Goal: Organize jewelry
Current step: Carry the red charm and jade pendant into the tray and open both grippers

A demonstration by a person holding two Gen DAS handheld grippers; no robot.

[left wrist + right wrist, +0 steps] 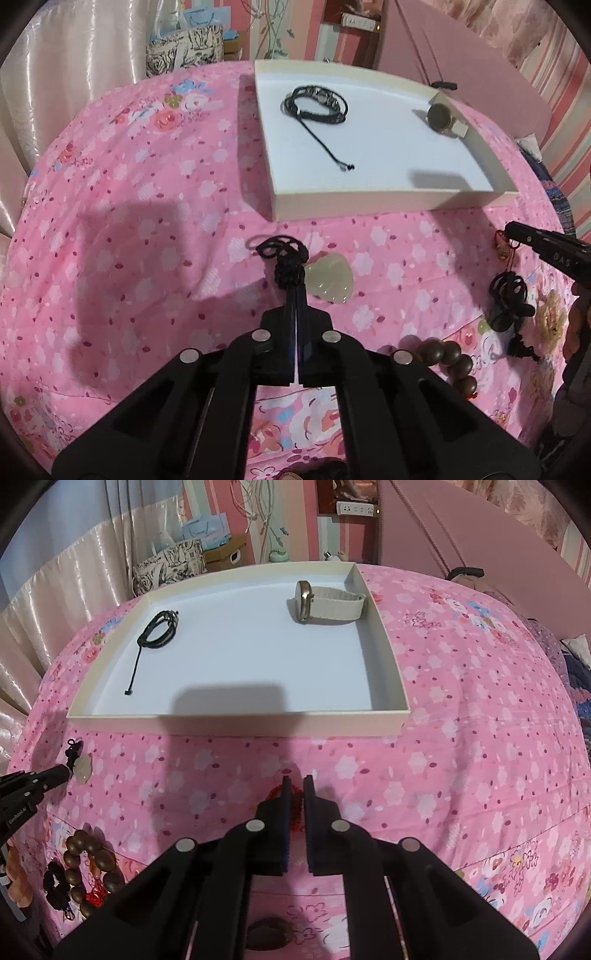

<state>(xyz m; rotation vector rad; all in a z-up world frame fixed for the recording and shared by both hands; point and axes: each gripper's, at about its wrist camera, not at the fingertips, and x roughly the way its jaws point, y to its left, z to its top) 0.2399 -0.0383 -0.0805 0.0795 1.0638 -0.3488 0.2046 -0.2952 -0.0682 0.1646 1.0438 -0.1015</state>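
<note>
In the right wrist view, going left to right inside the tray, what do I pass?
Black cord bracelet → bare tray floor → watch, near the right wall.

The left gripper [295, 291], its fingers pressed together, pinches the black knotted cord [282, 258] of a pale heart-shaped pendant [330, 282] lying just right of its tips on a pink floral bedspread [129, 221]. Ahead sits a shallow white tray [388, 201] holding a black cord bracelet [317, 103] and a watch [441, 114].
</note>
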